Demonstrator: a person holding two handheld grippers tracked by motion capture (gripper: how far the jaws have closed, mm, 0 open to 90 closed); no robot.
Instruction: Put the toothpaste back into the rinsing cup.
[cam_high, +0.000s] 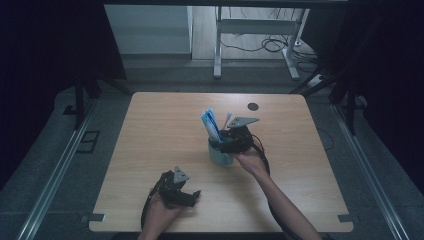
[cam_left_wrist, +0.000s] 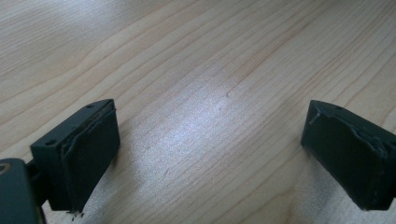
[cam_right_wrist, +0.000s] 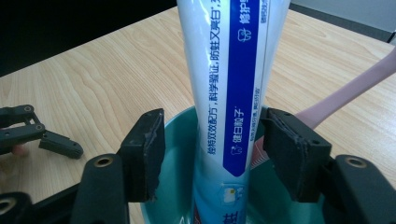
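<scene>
A teal cup (cam_high: 220, 156) stands near the middle of the wooden table (cam_high: 160, 125). A white and blue toothpaste tube (cam_high: 211, 125) stands upright in it, beside a pink toothbrush (cam_high: 227, 119). My right gripper (cam_high: 231, 141) hovers at the cup's right rim. In the right gripper view its jaws flank the tube (cam_right_wrist: 229, 93) over the cup (cam_right_wrist: 182, 126); a clear gap shows at the left pad, so the right gripper (cam_right_wrist: 210, 140) is open. The toothbrush handle (cam_right_wrist: 345, 93) leans right. My left gripper (cam_high: 187, 192) rests low near the front edge, open (cam_left_wrist: 210, 154) over bare wood.
A dark round grommet (cam_high: 253, 106) sits at the table's far edge. The left gripper (cam_right_wrist: 42, 135) also appears at the left of the right gripper view. Black curtains and floor rails flank the table; a desk frame with cables stands beyond it.
</scene>
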